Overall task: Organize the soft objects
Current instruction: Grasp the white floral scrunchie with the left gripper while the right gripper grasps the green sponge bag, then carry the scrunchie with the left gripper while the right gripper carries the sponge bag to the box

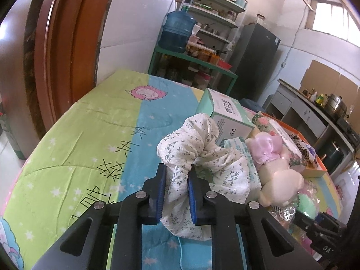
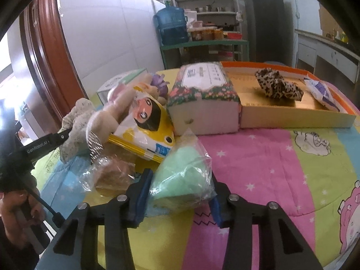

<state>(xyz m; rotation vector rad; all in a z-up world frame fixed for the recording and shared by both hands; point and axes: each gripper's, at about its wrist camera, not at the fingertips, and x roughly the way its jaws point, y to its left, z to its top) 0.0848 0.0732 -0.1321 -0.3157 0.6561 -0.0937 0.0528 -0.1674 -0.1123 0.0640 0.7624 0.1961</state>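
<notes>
My left gripper point(image 1: 177, 168) is shut on a white floral fabric scrunchie point(image 1: 198, 148) that lies bunched on the bright quilt point(image 1: 90, 135). In the right wrist view the same scrunchie point(image 2: 76, 121) shows at the left, with a left finger point(image 2: 63, 137) reaching into it. My right gripper point(image 2: 180, 177) has a green sponge in a clear bag point(image 2: 180, 175) between its blue pads, which press on the bag's sides. A cream plush doll point(image 1: 281, 175) with a pink bow lies just right of the scrunchie. A leopard-print scrunchie point(image 2: 279, 85) rests in an orange-edged cardboard tray point(image 2: 292, 119).
A mint box point(image 1: 227, 114), a floral tissue pack point(image 2: 202, 90), a yellow tissue pack point(image 2: 146, 121) and a brown item in a clear bag point(image 2: 112, 175) crowd the quilt. A white-blue packet point(image 2: 319, 92) lies in the tray. A person's hand point(image 2: 13, 207) is at the left. Shelves stand behind.
</notes>
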